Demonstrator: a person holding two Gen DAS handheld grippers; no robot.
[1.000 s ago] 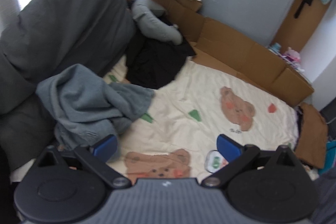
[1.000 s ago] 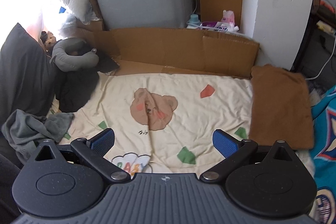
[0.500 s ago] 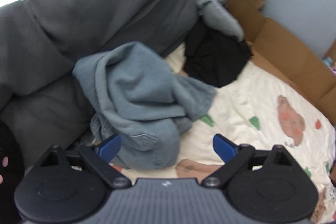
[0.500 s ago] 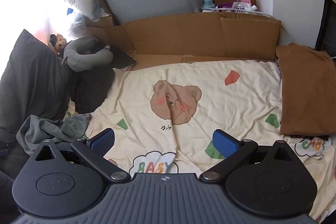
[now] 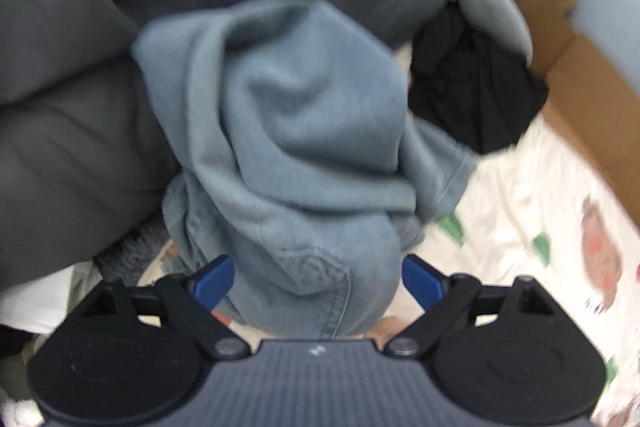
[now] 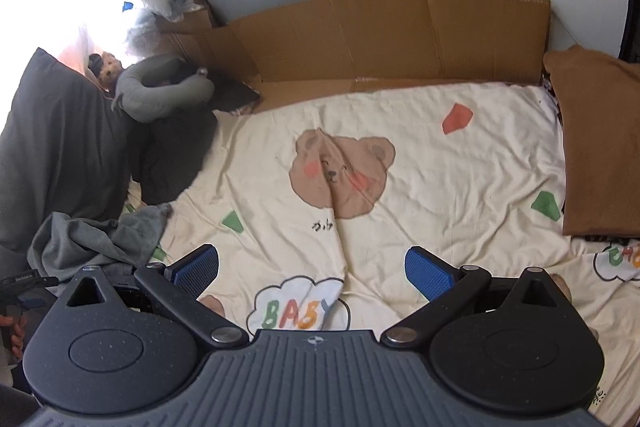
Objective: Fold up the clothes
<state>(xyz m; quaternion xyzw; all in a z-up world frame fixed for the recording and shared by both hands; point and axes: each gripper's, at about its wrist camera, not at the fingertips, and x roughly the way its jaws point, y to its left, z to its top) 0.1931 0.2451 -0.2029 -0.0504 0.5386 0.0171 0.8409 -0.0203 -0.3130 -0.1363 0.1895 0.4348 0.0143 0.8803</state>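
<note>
A crumpled blue-grey sweatshirt (image 5: pixel 296 131) lies heaped at the left edge of the cream bear-print bedsheet (image 5: pixel 520 211), against a dark grey pillow (image 5: pixel 120 27). My left gripper (image 5: pixel 316 283) points steeply down over it. Its jaws stand wide, one blue pad on each side of the heap's near bunch, and they do not squeeze the cloth. In the right wrist view the same sweatshirt (image 6: pixel 92 239) sits at the lower left. My right gripper (image 6: pixel 312 271) hovers open over the bare sheet (image 6: pixel 440 187) with nothing between its fingers.
A black garment (image 5: pixel 476 91) and a grey neck pillow (image 6: pixel 160 95) lie beyond the sweatshirt. Flattened cardboard (image 6: pixel 380 35) lines the far side of the bed. A folded brown cloth (image 6: pixel 596 147) rests on the right edge.
My left gripper has come down and swung left from the bare sheet onto the sweatshirt, which now fills its view between the jaws. My right gripper has sunk closer to the sheet.
</note>
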